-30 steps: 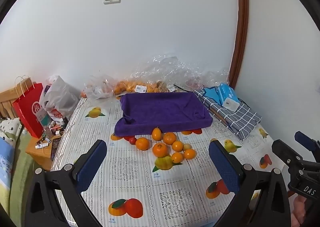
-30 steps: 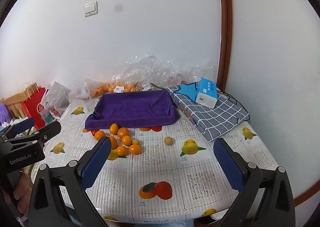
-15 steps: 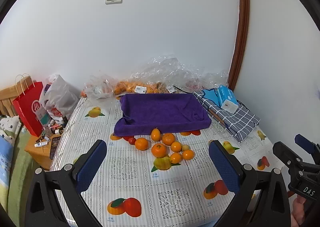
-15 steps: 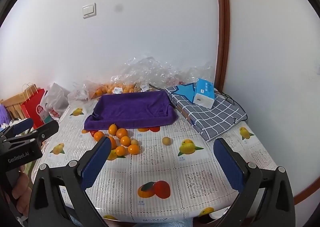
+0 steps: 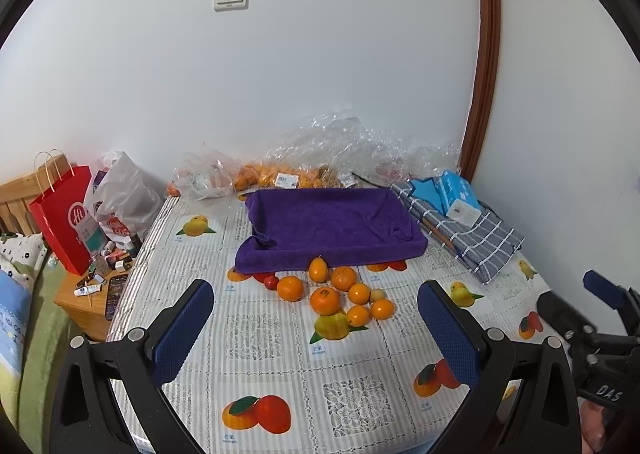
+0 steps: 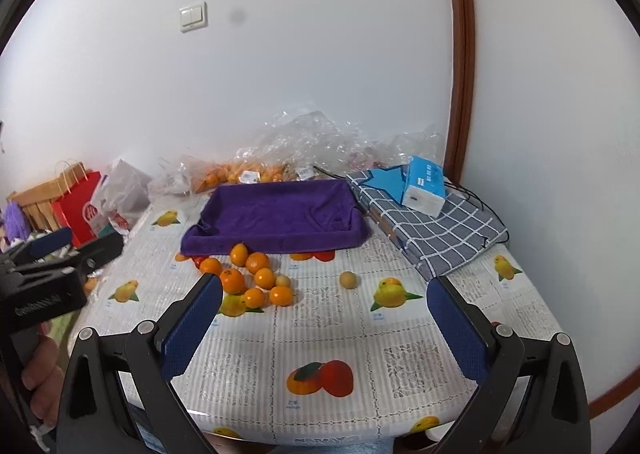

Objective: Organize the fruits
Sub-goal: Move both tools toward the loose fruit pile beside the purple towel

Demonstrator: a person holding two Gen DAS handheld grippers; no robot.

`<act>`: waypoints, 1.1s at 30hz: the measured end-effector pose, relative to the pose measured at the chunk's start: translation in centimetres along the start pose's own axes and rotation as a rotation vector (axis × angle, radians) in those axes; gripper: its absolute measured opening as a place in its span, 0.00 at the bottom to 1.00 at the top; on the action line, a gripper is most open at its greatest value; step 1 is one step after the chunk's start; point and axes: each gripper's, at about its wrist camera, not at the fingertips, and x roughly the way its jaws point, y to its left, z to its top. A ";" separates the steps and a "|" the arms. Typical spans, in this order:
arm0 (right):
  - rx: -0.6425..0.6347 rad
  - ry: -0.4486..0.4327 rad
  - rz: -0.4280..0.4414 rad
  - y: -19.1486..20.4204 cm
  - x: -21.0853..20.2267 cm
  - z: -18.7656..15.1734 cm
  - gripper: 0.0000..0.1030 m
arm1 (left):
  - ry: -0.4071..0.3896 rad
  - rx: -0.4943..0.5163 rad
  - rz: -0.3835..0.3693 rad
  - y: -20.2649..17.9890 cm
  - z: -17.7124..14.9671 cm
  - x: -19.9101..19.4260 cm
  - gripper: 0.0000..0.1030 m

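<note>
Several oranges (image 5: 325, 299) (image 6: 256, 276) lie in a cluster on the fruit-print tablecloth, just in front of a tray lined with purple cloth (image 5: 328, 224) (image 6: 276, 214). A small red fruit (image 5: 271, 283) sits at the cluster's left edge. One pale round fruit (image 6: 348, 279) lies alone to the right of the cluster. My left gripper (image 5: 316, 318) hangs open above the table's near part, well short of the fruit. My right gripper (image 6: 326, 320) is open too, nothing between its fingers, at a similar distance. Each gripper shows at the edge of the other's view.
Clear plastic bags with more oranges (image 5: 280, 176) lie against the back wall. A folded checked cloth (image 6: 436, 228) with a blue box (image 6: 424, 184) occupies the right side. A red paper bag (image 5: 66, 220) and a cluttered stool (image 5: 94, 286) stand left of the table.
Both grippers have drawn back and risen slightly, so the table and fruit look a little farther away. Both stay open; no fruit has moved.
</note>
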 end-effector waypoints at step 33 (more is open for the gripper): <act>-0.034 -0.021 0.060 1.6 0.6 -0.6 0.98 | -0.019 -0.078 -0.025 3.5 -0.4 -0.8 0.99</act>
